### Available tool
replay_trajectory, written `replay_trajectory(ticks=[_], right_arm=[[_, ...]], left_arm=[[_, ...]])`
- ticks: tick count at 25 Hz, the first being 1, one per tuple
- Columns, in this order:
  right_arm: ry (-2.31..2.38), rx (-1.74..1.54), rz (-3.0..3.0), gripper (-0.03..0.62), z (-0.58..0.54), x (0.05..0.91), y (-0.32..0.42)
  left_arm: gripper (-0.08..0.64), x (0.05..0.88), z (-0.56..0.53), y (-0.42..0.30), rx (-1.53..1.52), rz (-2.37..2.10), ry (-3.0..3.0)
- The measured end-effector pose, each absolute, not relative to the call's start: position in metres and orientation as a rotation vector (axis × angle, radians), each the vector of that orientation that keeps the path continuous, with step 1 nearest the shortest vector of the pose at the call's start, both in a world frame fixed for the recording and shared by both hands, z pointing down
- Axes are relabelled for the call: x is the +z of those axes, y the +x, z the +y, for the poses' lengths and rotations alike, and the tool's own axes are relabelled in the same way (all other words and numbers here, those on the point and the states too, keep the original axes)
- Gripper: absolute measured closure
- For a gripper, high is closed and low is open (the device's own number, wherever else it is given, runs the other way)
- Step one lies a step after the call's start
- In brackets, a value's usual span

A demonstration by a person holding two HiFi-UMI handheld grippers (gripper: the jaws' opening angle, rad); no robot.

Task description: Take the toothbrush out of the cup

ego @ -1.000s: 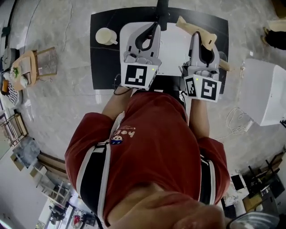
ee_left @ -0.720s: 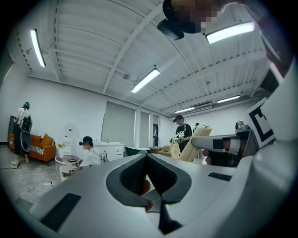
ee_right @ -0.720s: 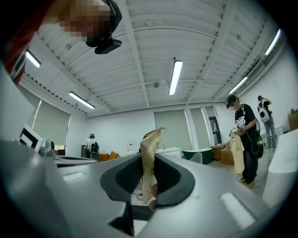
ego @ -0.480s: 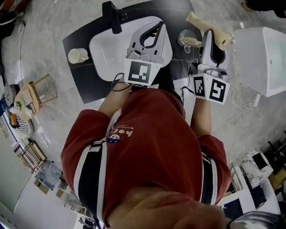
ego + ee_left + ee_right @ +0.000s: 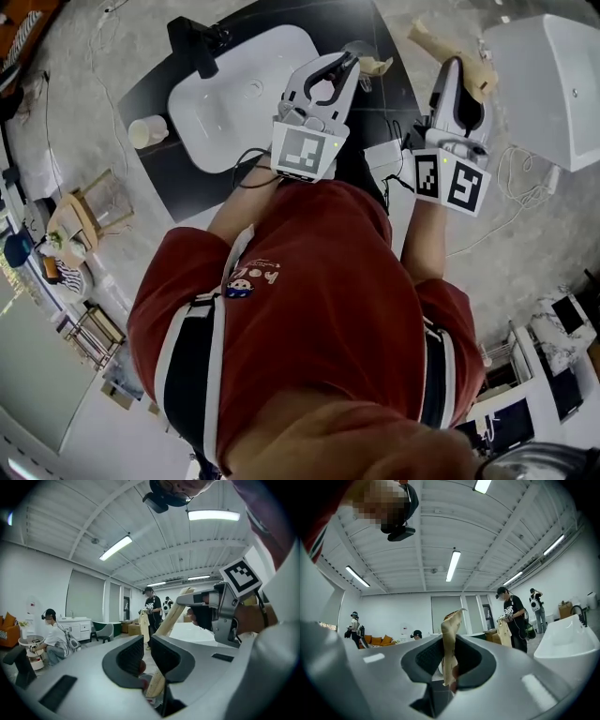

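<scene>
Your right fingers (image 5: 474,662) clamp the tan toothbrush (image 5: 451,634), which sticks up past them. Your left fingers (image 5: 129,657), narrow and opening on nothing, sit just beside the cup (image 5: 361,52). If the brush's lower end snags the rim, the unheld cup may tip.

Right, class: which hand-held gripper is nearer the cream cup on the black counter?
Left. The left hand-held gripper, jaws opening, nothing between them, is just past the sink from the cream cup; the right hand-held gripper, clamping a beige toothbrush, is farther right.

mug (image 5: 148,131) left of basin (image 5: 234,89), on counter (image 5: 167,183)
</scene>
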State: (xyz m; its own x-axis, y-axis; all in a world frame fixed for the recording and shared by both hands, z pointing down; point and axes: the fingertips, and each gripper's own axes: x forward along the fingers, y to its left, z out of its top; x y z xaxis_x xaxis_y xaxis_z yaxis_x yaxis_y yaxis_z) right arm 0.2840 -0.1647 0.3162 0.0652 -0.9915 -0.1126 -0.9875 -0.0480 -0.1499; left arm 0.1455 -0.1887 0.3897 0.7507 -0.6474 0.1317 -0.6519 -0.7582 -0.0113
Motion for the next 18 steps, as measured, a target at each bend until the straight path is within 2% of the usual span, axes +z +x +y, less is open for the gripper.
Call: replay_trajectory(ticks=[3,9,18], right_arm=[[-2.154,-0.048,2.011,0.517,-0.16,0.322,0.296],[-2.155,-0.098,1.996,0.517,-0.156,0.338,0.318],[-2.129,-0.168,1.999,0.517,-0.16,0.36,0.328]], left_arm=[[0.479,0.404,-0.179,0.159,0.241,-1.025,2.918],[0.348,0.425,-0.16,0.177,0.301,-0.913,2.938],[0.333,0.464,-0.17,0.188,0.491,-0.948,2.922]])
